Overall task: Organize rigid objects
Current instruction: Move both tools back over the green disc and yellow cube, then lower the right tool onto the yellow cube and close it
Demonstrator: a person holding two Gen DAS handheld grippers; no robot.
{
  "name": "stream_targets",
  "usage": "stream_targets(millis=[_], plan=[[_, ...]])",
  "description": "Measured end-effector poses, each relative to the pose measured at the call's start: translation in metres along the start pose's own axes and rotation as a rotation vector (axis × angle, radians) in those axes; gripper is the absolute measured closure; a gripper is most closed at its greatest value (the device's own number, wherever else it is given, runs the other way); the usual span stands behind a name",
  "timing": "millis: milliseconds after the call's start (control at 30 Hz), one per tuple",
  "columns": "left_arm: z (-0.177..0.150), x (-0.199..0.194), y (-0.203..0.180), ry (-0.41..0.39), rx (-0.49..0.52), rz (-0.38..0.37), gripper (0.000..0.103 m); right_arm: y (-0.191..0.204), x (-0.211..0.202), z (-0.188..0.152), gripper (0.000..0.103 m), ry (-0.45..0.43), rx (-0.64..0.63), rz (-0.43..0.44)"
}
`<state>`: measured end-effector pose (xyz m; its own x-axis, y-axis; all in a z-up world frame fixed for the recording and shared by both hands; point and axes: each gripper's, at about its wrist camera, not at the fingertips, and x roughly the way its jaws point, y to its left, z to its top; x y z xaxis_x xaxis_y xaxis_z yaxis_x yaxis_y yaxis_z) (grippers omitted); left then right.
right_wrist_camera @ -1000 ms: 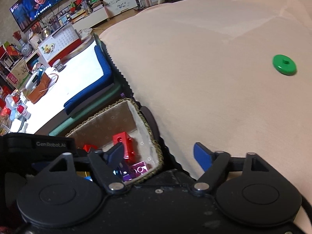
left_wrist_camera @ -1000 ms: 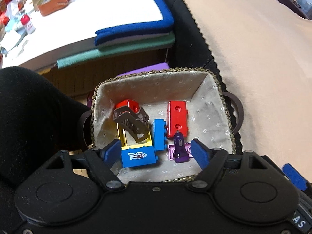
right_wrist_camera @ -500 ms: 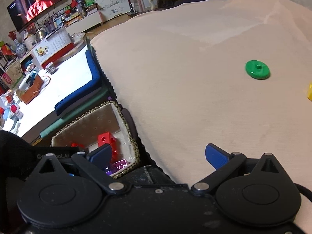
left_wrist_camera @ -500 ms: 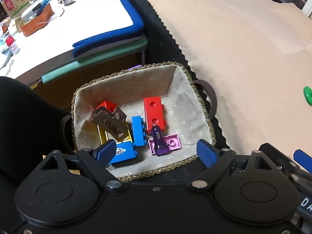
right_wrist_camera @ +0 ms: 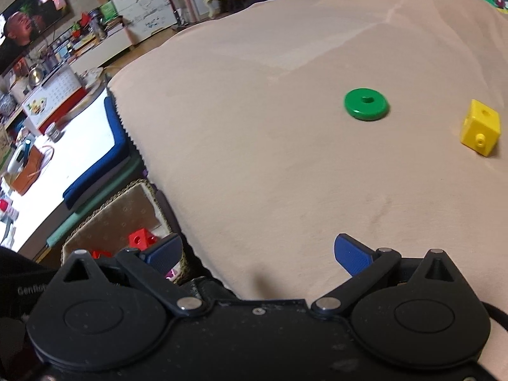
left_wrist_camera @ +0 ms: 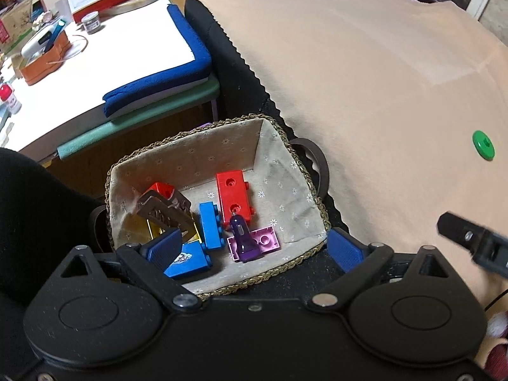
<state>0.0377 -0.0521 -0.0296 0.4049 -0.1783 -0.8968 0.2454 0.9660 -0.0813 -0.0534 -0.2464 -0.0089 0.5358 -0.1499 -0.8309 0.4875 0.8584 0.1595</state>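
While jaws just widened, left gripper gapes empty over basket; right gripper wide, empty.

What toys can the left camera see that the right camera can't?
Only the left camera shows the blue brick, the purple toy car and the pink plate lying in the basket. Only the right camera shows the yellow cube on the cloth. Both show the green disc, the basket and a red brick. Each camera sees its own gripper open, holding nothing: left gripper, right gripper.
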Motion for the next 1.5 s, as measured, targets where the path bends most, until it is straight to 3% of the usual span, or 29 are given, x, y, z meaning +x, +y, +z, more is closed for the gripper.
stream_targets(millis=[733,1500], plan=[[-0.007,-0.002,-0.009,-0.002,0.066,0.007,0.008,-0.039,-0.022,0.012,0.0,-0.117,0.093,-0.136],[-0.009,-0.002,-0.011,0.011,0.102,0.003,0.008,-0.055,-0.029,0.014,0.0,-0.125,0.125,-0.119]])
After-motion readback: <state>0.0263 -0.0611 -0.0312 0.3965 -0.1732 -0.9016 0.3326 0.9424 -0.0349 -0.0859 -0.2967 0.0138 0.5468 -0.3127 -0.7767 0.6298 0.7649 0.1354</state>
